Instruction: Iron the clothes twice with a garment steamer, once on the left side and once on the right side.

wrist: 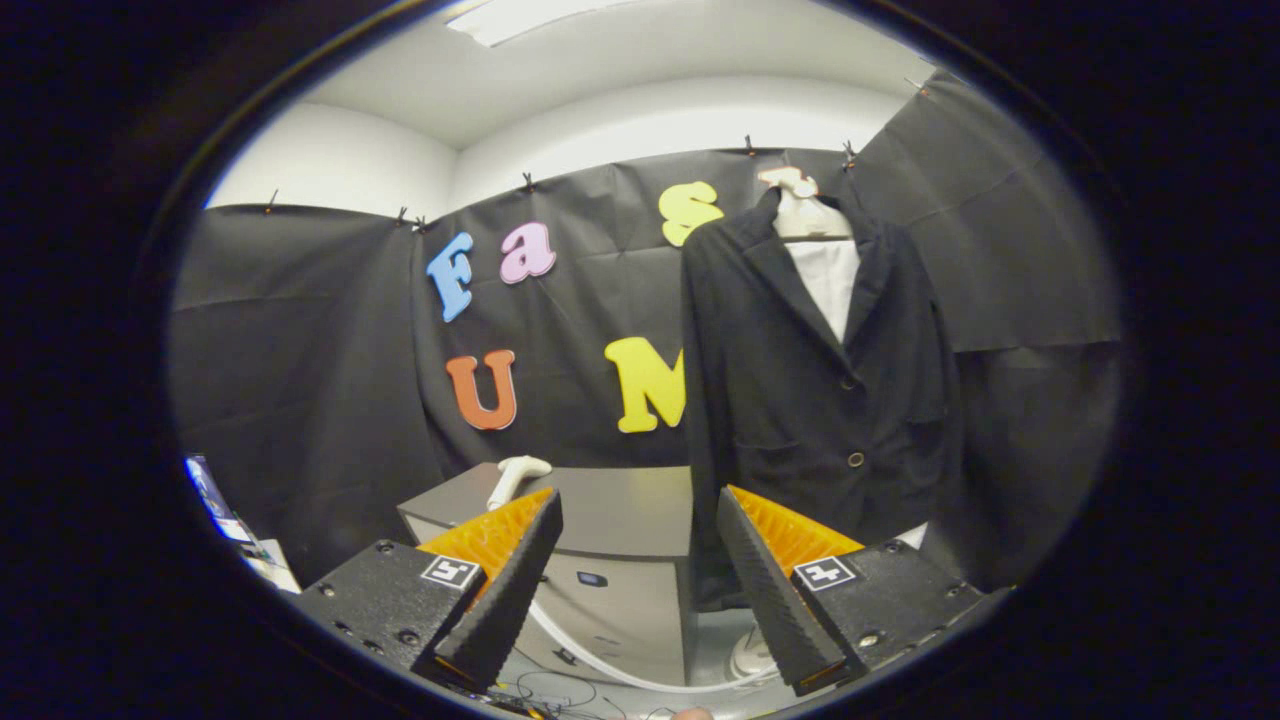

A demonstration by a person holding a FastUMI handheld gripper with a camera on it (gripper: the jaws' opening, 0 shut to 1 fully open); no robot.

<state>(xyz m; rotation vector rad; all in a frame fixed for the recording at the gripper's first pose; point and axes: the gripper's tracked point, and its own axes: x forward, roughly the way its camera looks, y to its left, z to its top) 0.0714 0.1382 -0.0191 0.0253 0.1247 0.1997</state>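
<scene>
Jaws spread and empty, the gripper [640, 570] faces the steamer head [517, 476] lying on the worktop [620, 510] beside the hanging jacket [810, 400]: pickup comes first, I reckon.

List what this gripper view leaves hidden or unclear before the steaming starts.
- White garment steamer head on the grey cabinet: its lower part sits behind one finger of the open gripper.
- White hose: its run is cut by the fingers, so its ends cannot be traced.
- Black jacket on its hanger: the hem is covered by the other finger.
- Whitish base under the jacket: too little visible to identify.
</scene>
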